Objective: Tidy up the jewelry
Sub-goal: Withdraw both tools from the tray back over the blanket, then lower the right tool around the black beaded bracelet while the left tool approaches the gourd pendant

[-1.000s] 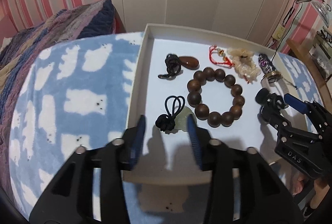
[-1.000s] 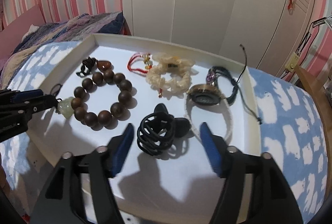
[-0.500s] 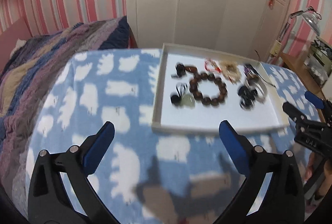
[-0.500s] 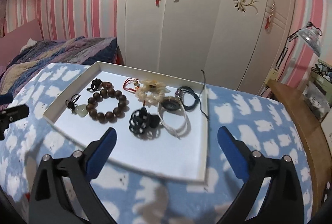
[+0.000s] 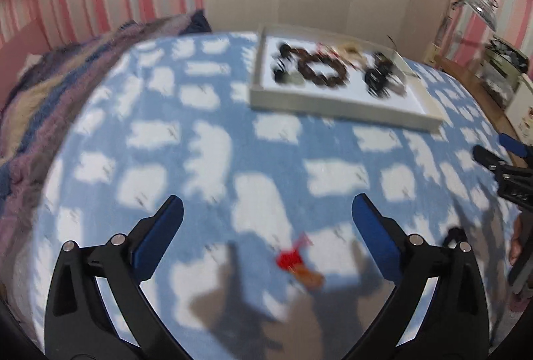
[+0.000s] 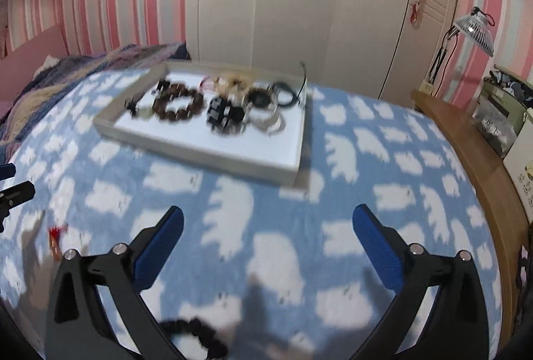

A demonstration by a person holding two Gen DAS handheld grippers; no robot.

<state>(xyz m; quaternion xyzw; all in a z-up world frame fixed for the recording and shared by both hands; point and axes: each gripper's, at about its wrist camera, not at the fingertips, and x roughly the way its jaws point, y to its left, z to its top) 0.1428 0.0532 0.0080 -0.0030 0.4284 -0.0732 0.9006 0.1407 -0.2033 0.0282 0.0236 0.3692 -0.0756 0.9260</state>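
Several pieces in the tray: a dark wooden bead bracelet (image 6: 177, 103), a black claw clip (image 6: 222, 117), a pale bangle (image 6: 269, 123), a watch (image 6: 260, 97), a cream beaded piece (image 6: 235, 81) and a small black cord pendant (image 6: 134, 104) lie on the white floor of the tray (image 6: 213, 160); motion blur hides finer detail.
Tray place: on the blue blanket with white bears (image 5: 200, 140), toward its far side, well apart from both grippers.
Loose pieces: a red-tasselled amber charm (image 5: 298, 263) lies on the blanket between the left fingers; a dark bead string (image 6: 196, 335) lies on the blanket at the lower edge of the right view.
Left gripper (image 5: 266, 220): fingers spread wide, holding nothing.
Right gripper (image 6: 266, 226): fingers opening, nearly full spread, nothing between them.
Surroundings: striped quilt (image 5: 60, 77) to the left, cream wardrobe (image 6: 299, 10) behind, pink striped wall (image 6: 116, 10).
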